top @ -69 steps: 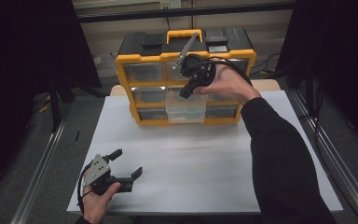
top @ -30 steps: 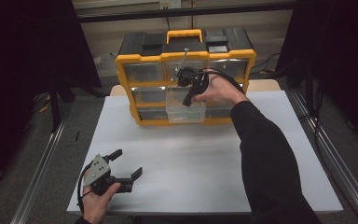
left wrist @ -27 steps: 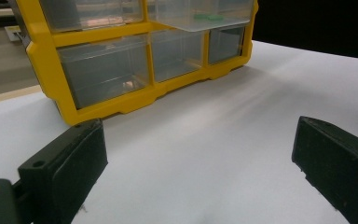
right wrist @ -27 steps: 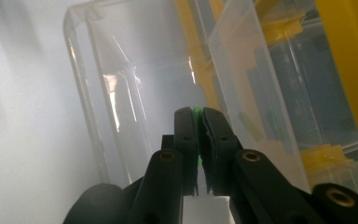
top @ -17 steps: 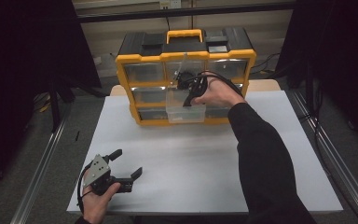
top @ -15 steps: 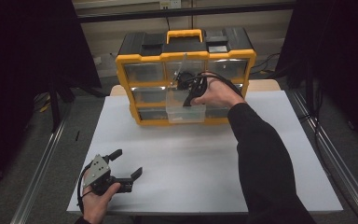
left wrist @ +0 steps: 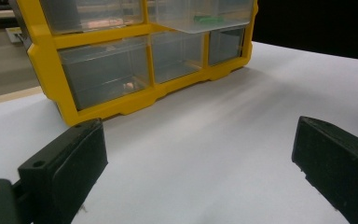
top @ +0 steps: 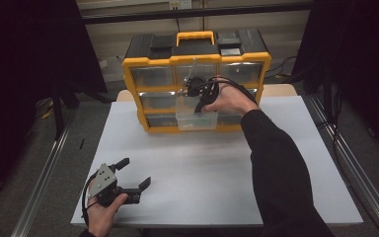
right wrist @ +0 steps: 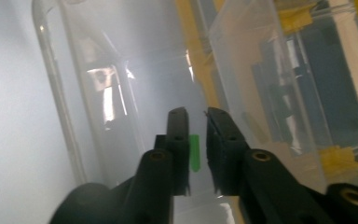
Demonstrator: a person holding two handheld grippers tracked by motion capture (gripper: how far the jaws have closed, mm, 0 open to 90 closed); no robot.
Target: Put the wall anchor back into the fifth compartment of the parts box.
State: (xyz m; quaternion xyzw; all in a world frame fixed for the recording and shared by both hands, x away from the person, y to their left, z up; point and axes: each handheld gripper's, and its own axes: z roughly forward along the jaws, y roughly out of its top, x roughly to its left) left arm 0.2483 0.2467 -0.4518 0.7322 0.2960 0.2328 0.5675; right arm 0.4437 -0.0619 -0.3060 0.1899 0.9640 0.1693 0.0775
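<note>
Right gripper (right wrist: 196, 116) reaches into the pulled-out clear drawer (top: 195, 117).
Its jaws, just opening, stand narrow around the green piece (right wrist: 194, 152), releasing it; left gripper (top: 132, 178) waits wide, near-left.

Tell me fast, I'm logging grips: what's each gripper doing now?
Left gripper: open, empty.
Right gripper: jaws just opening, apart around the green piece in the drawer.

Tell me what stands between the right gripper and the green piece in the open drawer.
Nothing visible does. The right gripper points down into the pulled-out clear drawer, its jaws having just opened a little, and the small green piece lies in the narrow gap between them. Whether the pads touch it I cannot tell.
</note>
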